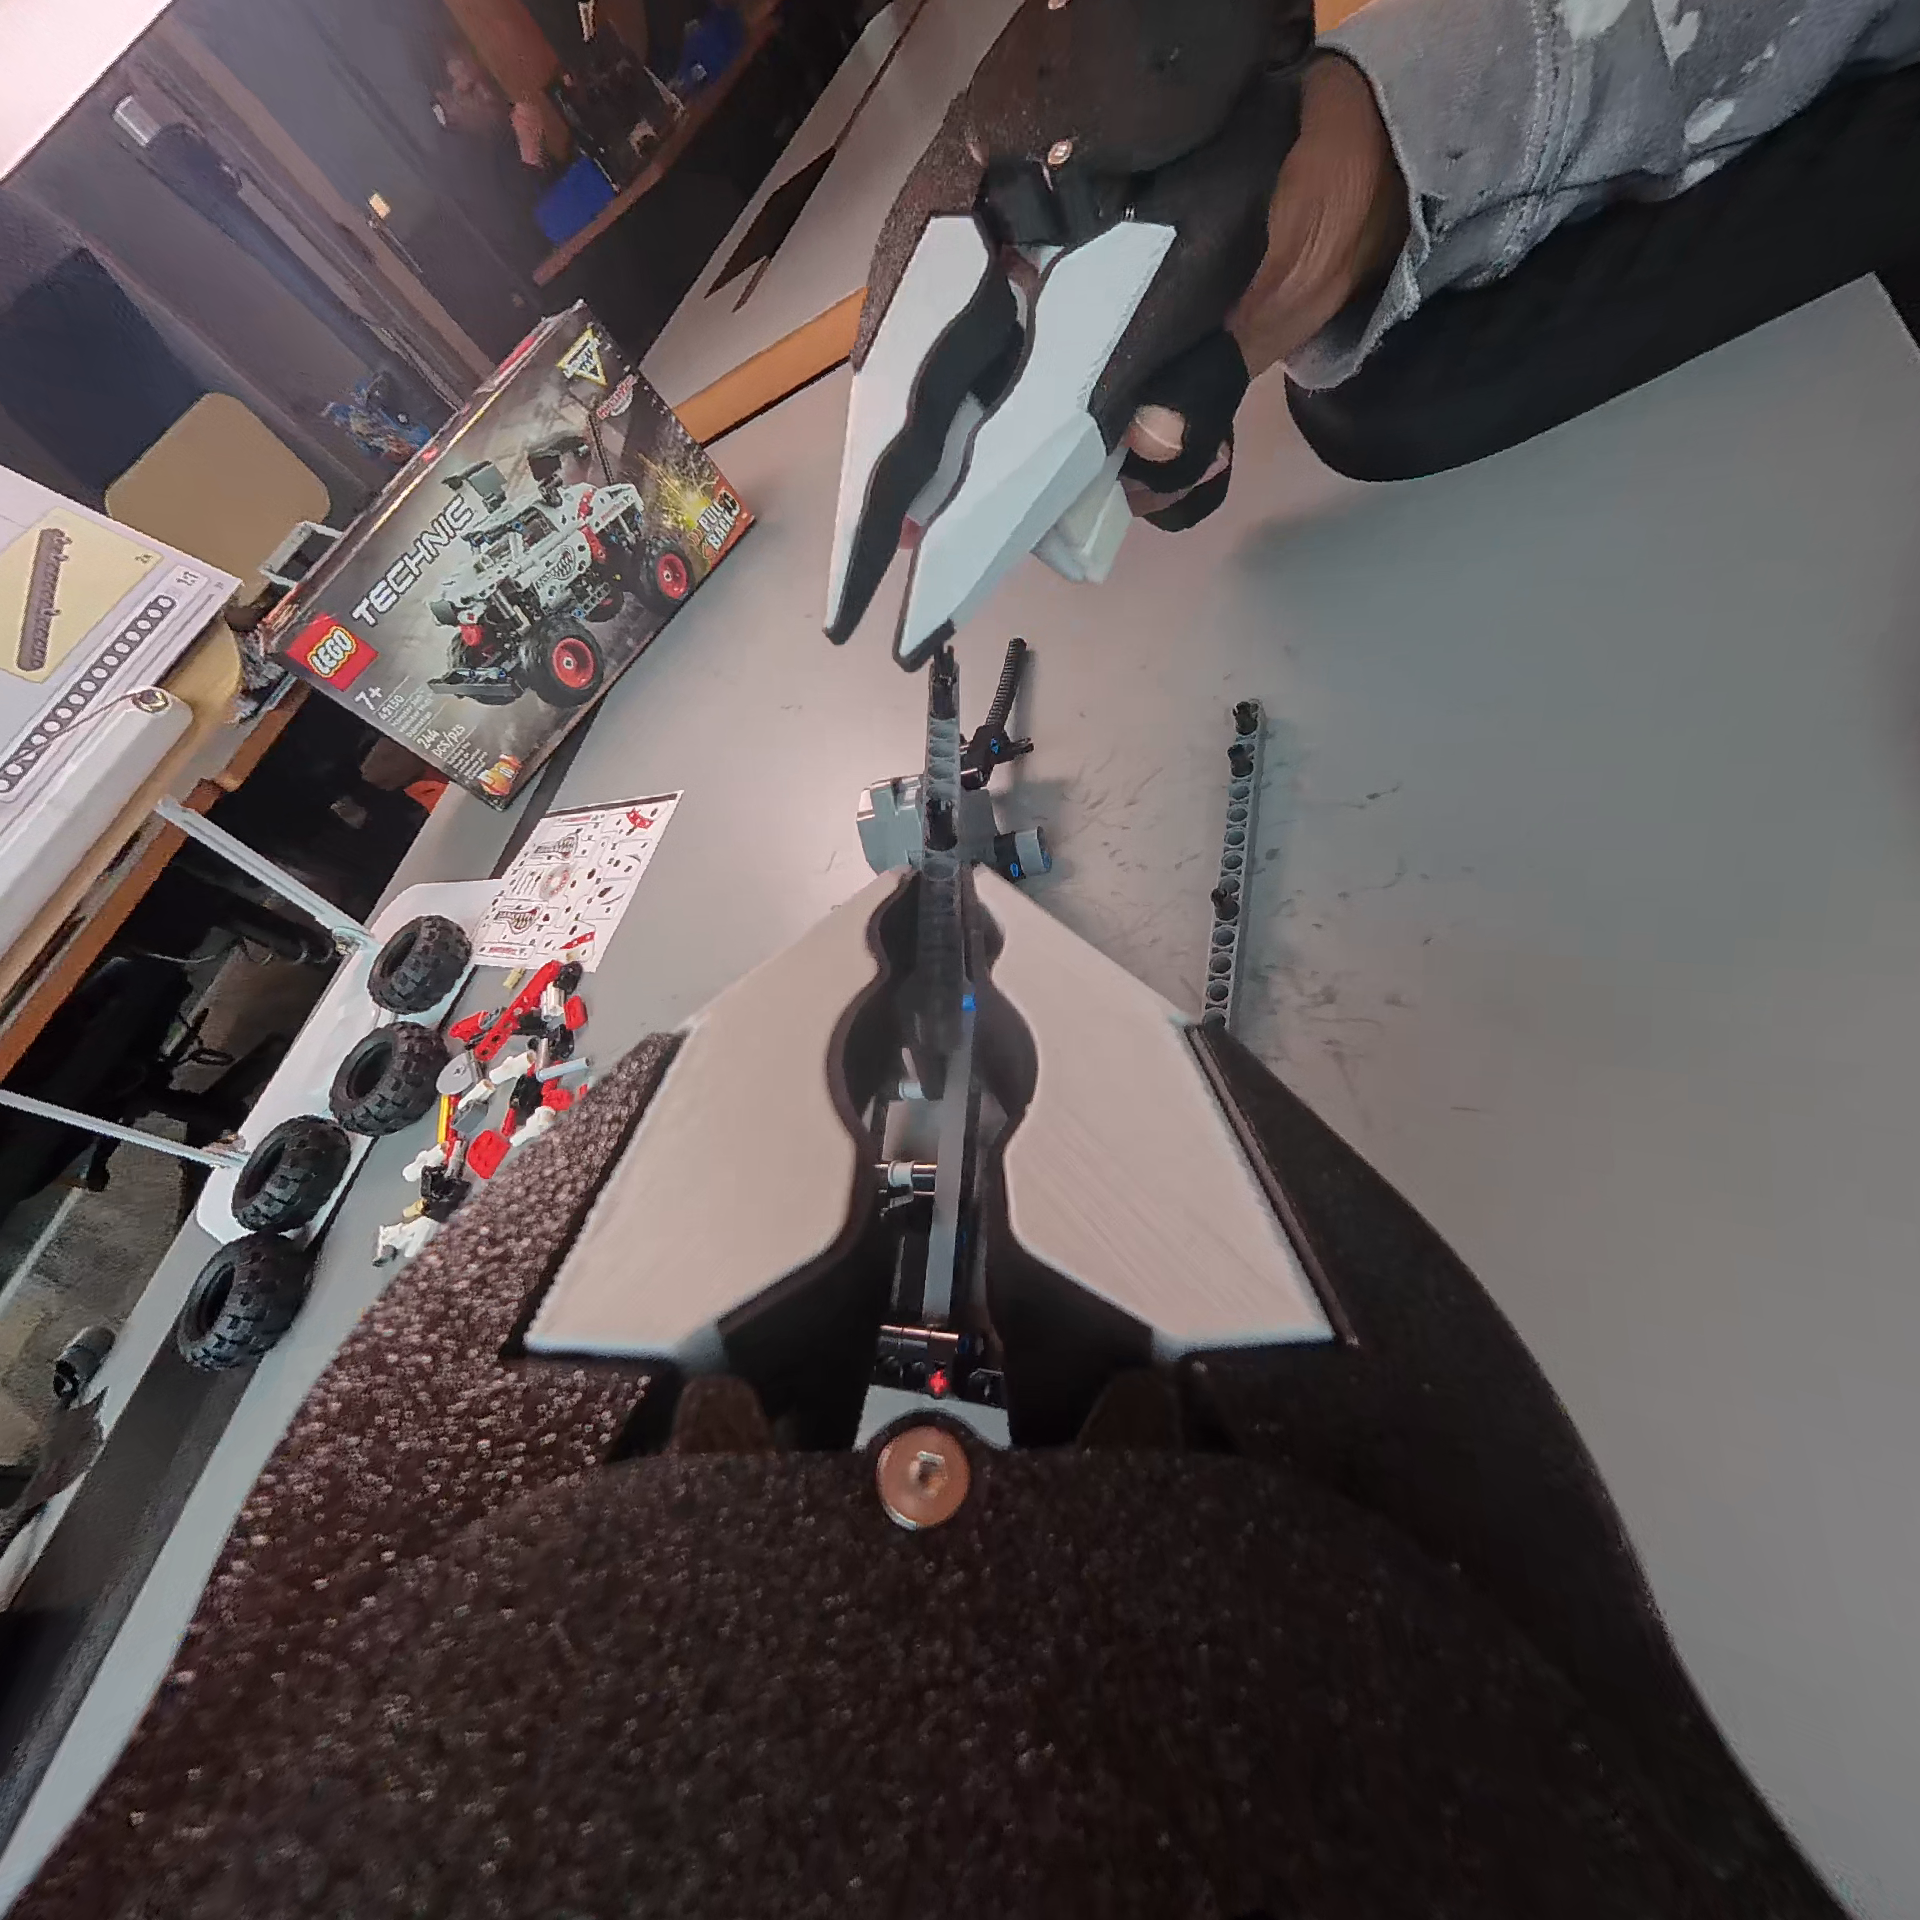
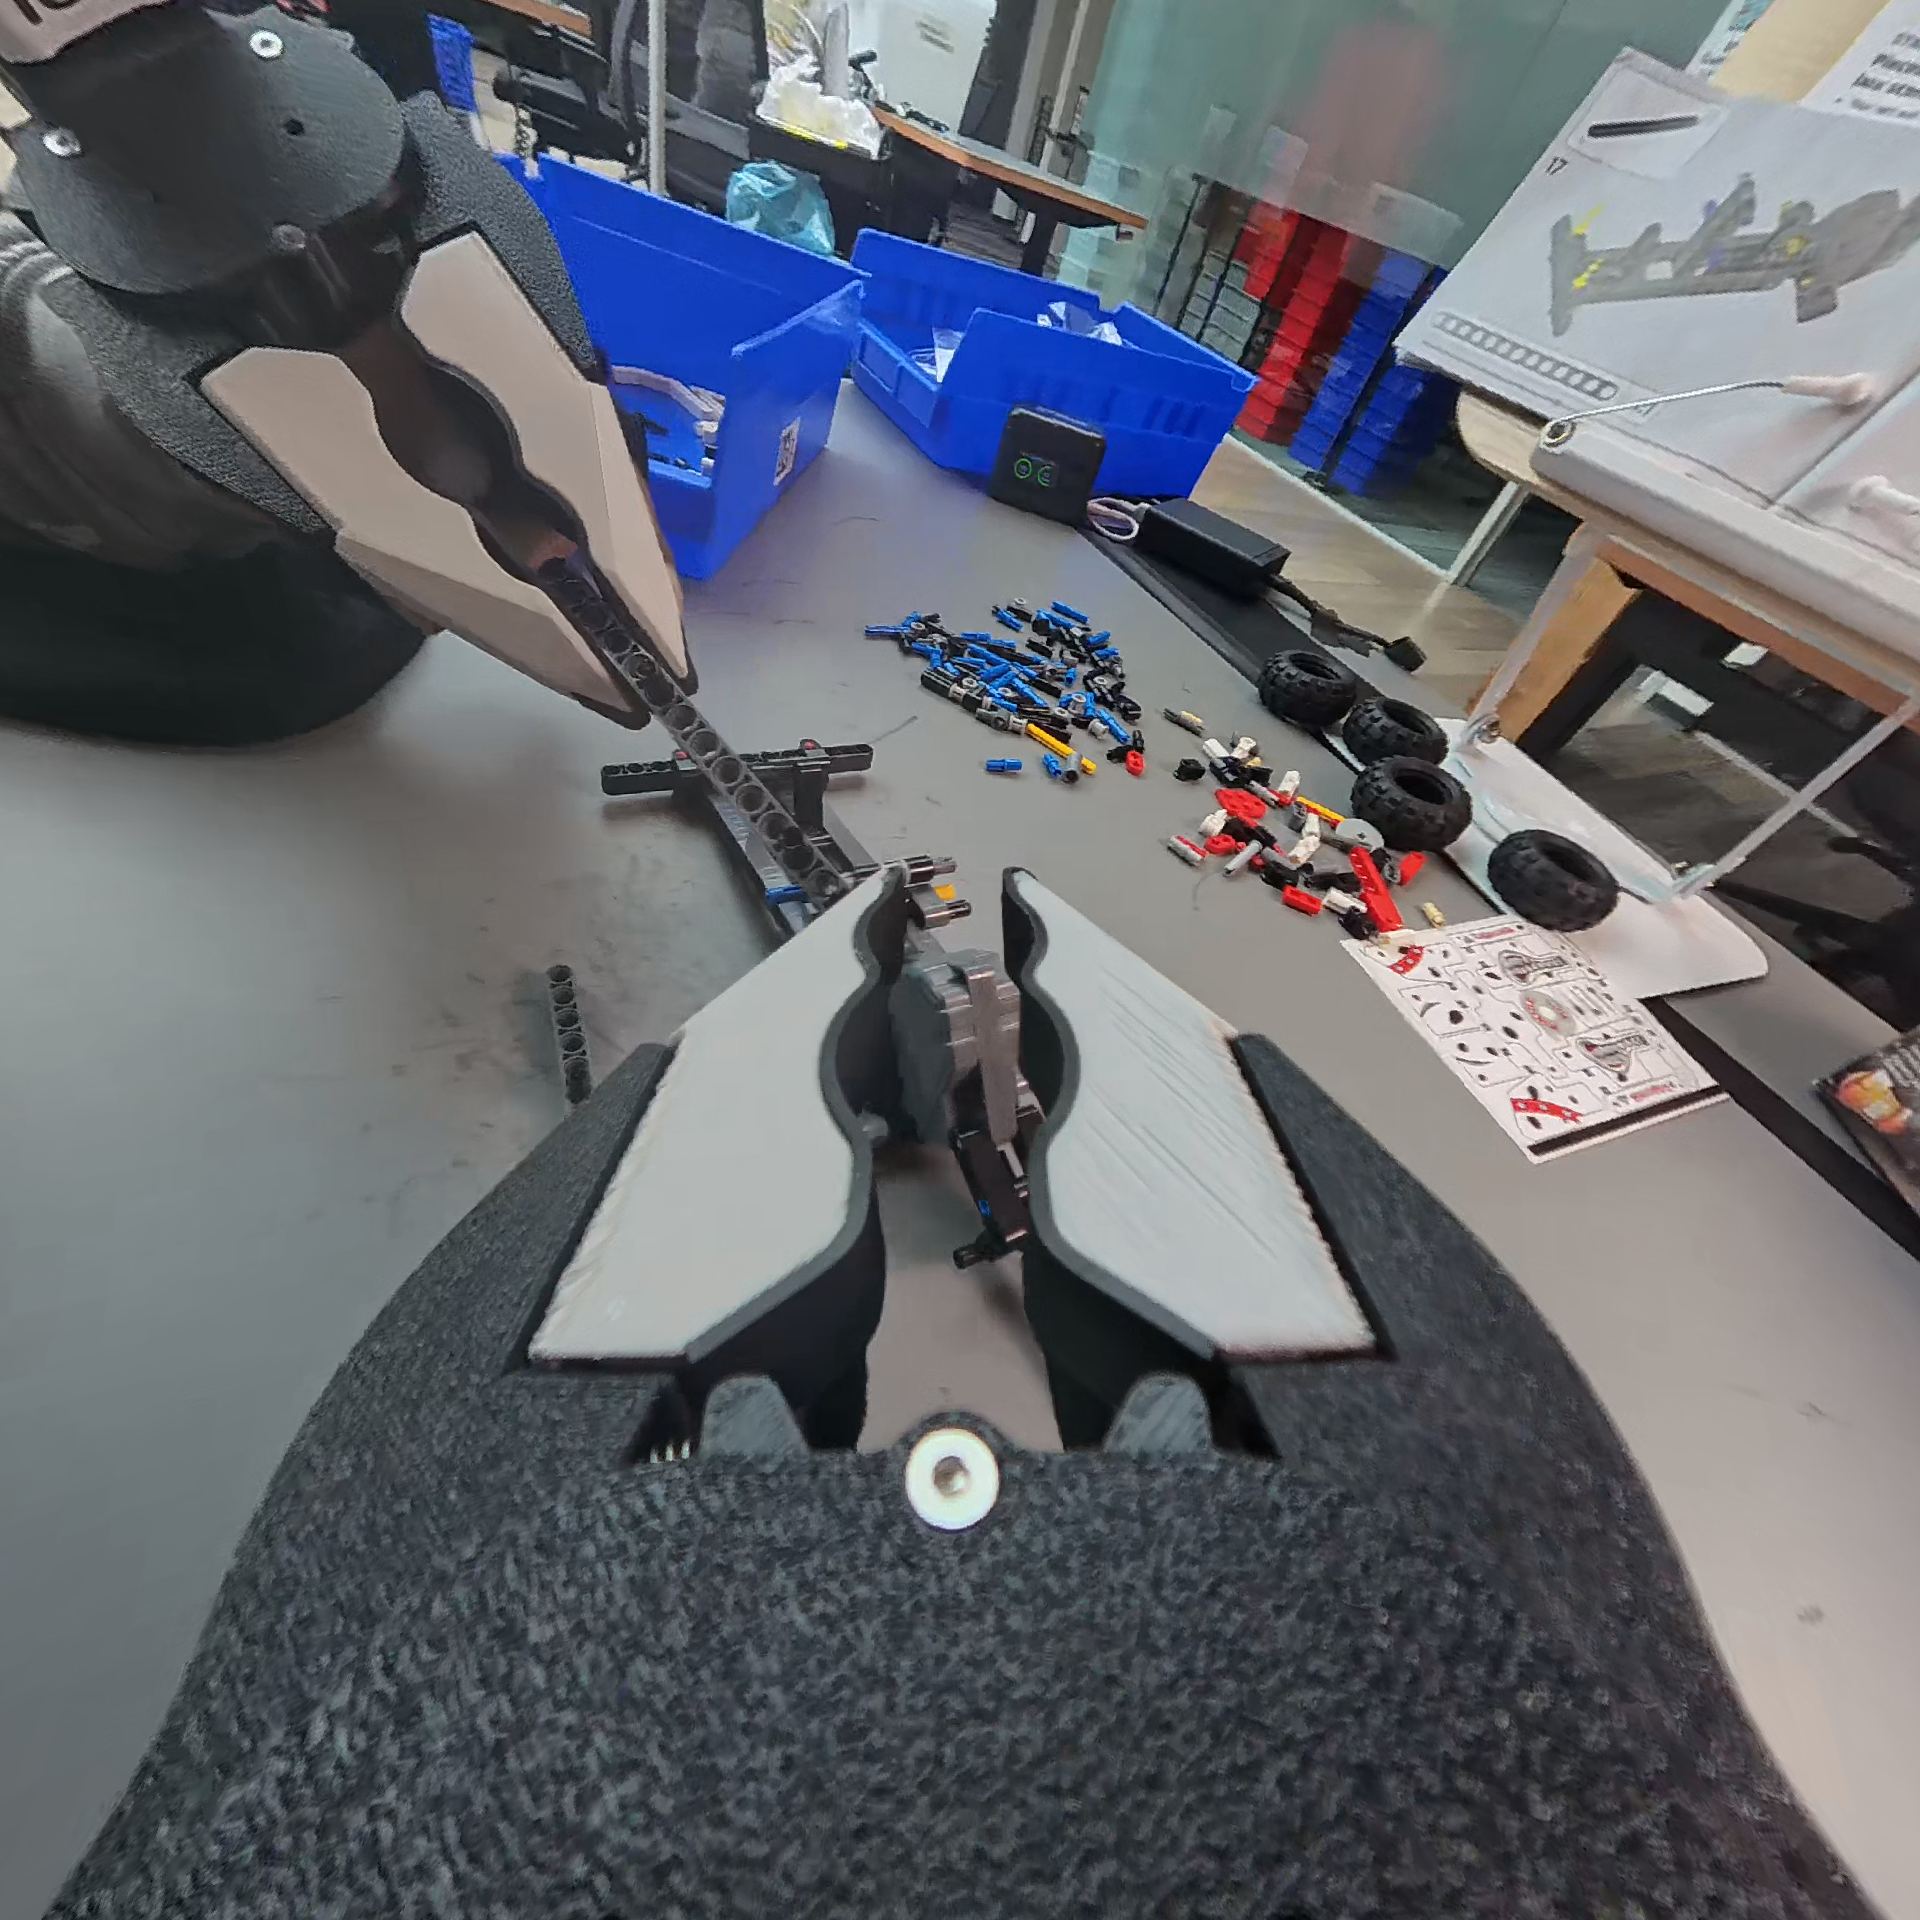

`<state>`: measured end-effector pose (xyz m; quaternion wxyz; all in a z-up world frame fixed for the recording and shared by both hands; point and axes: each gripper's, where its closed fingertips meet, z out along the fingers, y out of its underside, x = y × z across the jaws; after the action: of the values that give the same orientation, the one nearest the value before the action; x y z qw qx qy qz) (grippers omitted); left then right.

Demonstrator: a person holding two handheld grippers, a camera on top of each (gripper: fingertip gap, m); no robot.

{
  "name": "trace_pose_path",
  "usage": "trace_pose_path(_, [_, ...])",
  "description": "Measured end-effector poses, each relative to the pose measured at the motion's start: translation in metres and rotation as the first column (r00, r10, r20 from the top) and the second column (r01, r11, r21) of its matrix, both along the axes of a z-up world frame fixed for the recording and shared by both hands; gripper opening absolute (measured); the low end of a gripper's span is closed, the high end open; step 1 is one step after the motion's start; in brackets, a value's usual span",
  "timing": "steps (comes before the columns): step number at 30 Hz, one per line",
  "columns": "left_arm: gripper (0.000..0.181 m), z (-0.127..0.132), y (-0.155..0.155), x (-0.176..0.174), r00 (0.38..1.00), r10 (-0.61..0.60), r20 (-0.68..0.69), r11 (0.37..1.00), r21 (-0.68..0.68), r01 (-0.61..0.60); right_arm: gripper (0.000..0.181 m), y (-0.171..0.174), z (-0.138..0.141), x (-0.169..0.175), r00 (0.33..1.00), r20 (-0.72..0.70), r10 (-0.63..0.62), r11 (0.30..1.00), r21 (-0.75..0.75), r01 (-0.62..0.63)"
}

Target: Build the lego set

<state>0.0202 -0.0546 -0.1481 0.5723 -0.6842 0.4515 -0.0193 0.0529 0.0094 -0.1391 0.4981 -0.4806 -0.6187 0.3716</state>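
The part-built chassis (image 2: 748,800), a long dark grey beam frame with a black cross beam, lies on the grey table (image 2: 312,935). My left gripper (image 1: 935,883) is shut on its long beam (image 1: 940,769); it also shows in the right wrist view (image 2: 649,707), clamped on the beam's far end. The grey motor block (image 2: 940,1029) sits at the chassis's near end, between the fingers of my right gripper (image 2: 953,878), which stands open with a clear gap. In the left wrist view the right gripper (image 1: 868,644) hovers just past the beam's tip.
A loose grey beam (image 1: 1236,862) lies right of the chassis. Blue and black pins (image 2: 1018,675), red and white parts (image 2: 1288,842), several tyres (image 2: 1408,800) and a sticker sheet (image 2: 1527,1029) lie nearby. Blue bins (image 2: 1039,384), the set box (image 1: 509,561) and an instruction booklet (image 2: 1714,260) stand behind.
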Motion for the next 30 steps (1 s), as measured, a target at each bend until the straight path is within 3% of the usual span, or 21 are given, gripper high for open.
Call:
trace_pose_path(1, [0.010, 0.000, -0.001, 0.001, 1.000, -0.006, -0.015, 1.000, 0.013, 0.006, 0.018, -0.001, -0.003, 0.000, 1.000, 0.019, 0.011, 1.000, -0.028, -0.011])
trace_pose_path(7, [0.009, -0.001, -0.004, 0.007, 0.995, -0.033, -0.090, 0.996, 0.076, 0.040, 0.027, -0.004, -0.008, 0.006, 0.994, 0.058, 0.096, 0.966, -0.247, -0.079])
trace_pose_path(12, [0.010, 0.001, -0.007, 0.010, 0.992, -0.053, -0.112, 0.992, 0.104, 0.065, 0.032, -0.011, -0.002, 0.017, 0.977, 0.034, 0.209, 0.909, -0.375, -0.181])
trace_pose_path(15, [0.010, 0.001, -0.006, 0.009, 0.990, -0.043, -0.132, 0.991, 0.118, 0.059, 0.044, -0.022, -0.002, 0.024, 0.954, 0.023, 0.300, 0.856, -0.448, -0.258])
trace_pose_path(20, [0.010, 0.005, -0.010, 0.014, 0.988, -0.067, -0.141, 0.985, 0.147, 0.088, 0.044, -0.027, -0.009, 0.021, 0.947, 0.046, 0.319, 0.849, -0.457, -0.264])
trace_pose_path(26, [0.010, 0.007, -0.015, 0.020, 0.981, -0.103, -0.166, 0.976, 0.173, 0.132, 0.019, -0.042, -0.012, 0.019, 0.925, 0.044, 0.378, 0.826, -0.467, -0.315])
trace_pose_path(30, [0.010, 0.007, -0.016, 0.021, 0.981, -0.105, -0.166, 0.976, 0.174, 0.134, 0.018, -0.044, -0.012, 0.020, 0.922, 0.040, 0.385, 0.829, -0.453, -0.327])
